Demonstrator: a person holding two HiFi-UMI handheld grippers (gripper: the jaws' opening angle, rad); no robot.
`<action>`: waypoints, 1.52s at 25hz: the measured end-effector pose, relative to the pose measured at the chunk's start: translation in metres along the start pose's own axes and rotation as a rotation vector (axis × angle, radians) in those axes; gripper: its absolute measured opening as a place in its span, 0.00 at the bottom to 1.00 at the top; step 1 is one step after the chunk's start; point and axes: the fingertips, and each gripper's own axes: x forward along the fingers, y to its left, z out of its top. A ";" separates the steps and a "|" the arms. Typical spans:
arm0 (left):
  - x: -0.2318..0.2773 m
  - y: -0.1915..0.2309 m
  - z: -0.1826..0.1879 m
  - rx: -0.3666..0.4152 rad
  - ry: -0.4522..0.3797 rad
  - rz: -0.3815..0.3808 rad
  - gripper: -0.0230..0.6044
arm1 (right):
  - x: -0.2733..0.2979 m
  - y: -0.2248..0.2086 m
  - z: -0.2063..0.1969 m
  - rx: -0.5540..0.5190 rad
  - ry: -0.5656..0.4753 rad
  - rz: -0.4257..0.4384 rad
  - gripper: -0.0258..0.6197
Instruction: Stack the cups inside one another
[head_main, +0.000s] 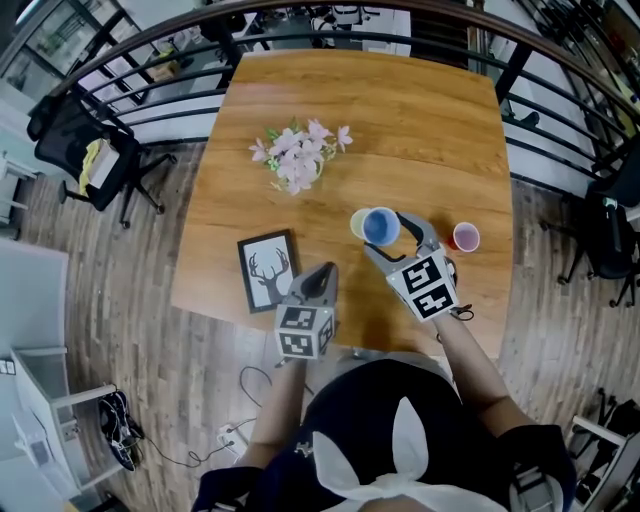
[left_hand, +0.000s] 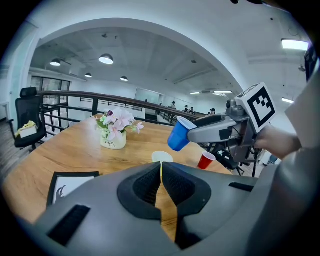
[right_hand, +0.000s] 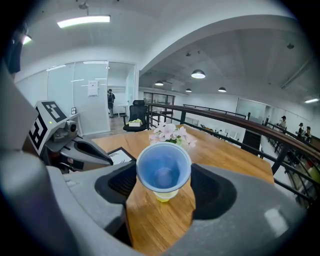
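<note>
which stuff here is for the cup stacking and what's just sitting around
For the job: blue cup in the right gripper, yellow cup, red cup.
Lying about: flower pot, framed deer picture.

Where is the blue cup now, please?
In the head view, the blue cup is held in the right claw, just above the yellow cup, left of the red cup.
</note>
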 end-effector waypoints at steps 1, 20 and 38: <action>0.001 0.002 0.000 -0.005 -0.001 0.001 0.08 | 0.003 -0.001 0.001 -0.001 0.001 0.001 0.56; 0.029 0.023 -0.010 -0.051 0.057 -0.002 0.08 | 0.051 -0.013 -0.021 0.048 0.064 0.043 0.56; 0.045 0.016 -0.021 -0.047 0.083 -0.041 0.08 | 0.077 -0.008 -0.048 0.072 0.127 0.080 0.56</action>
